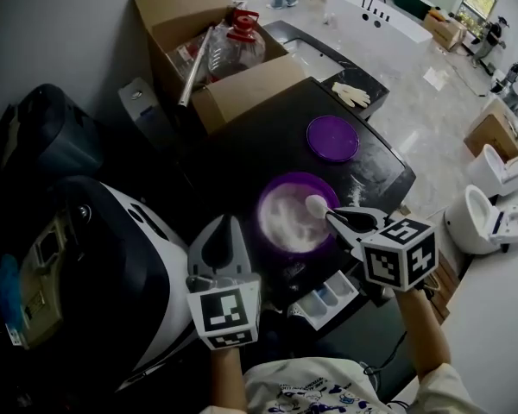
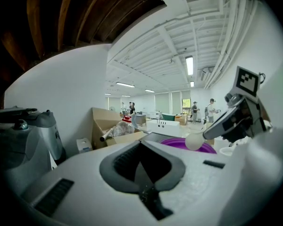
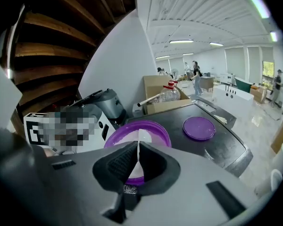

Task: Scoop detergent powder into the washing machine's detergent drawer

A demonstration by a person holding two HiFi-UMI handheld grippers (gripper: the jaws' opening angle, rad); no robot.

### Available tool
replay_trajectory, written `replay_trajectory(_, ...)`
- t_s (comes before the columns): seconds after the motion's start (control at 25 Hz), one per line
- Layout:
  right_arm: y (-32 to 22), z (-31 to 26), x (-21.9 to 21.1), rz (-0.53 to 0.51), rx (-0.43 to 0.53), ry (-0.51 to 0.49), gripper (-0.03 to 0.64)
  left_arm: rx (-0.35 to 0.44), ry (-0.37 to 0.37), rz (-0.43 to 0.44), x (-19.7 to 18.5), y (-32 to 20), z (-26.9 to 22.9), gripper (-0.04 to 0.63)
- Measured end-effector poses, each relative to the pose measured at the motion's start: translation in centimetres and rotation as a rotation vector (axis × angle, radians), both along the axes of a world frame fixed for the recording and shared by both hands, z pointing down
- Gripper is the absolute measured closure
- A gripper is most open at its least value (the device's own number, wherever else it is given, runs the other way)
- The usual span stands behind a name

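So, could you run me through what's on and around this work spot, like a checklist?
Surface: dark machine top, with some white smears beside the bowl.
Job's things: purple bowl of white powder; purple lid lying apart from it; white spoon over the bowl; drawer pulled open below.
Clutter: cardboard box holding a bottle; gloves.
Grippers: left tongs shut, empty; right tongs shut on the spoon's handle.
Cables: nothing seen.
Surroundings: bathtub, toilets, people far off.
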State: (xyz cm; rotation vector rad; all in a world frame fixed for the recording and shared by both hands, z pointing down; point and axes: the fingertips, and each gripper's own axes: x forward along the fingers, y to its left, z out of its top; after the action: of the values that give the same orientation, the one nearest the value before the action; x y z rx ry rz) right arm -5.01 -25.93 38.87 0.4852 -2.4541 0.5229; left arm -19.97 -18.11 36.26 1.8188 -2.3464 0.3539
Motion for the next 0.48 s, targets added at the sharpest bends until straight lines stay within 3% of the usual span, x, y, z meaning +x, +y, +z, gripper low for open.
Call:
replay_trajectory(0.2,0.5,0.6,-0.6,-0.071,-0.066,0.075,0.594,-0.009,0.000,0.003,0.0,0.1,0.0,0.594)
replay_trajectory(0.48,0.8,1.6,-0.7,-0.162,0.004,0.224,0.594,-0.007,-0.002,0.009,0.0,0.3,0.0,0.594)
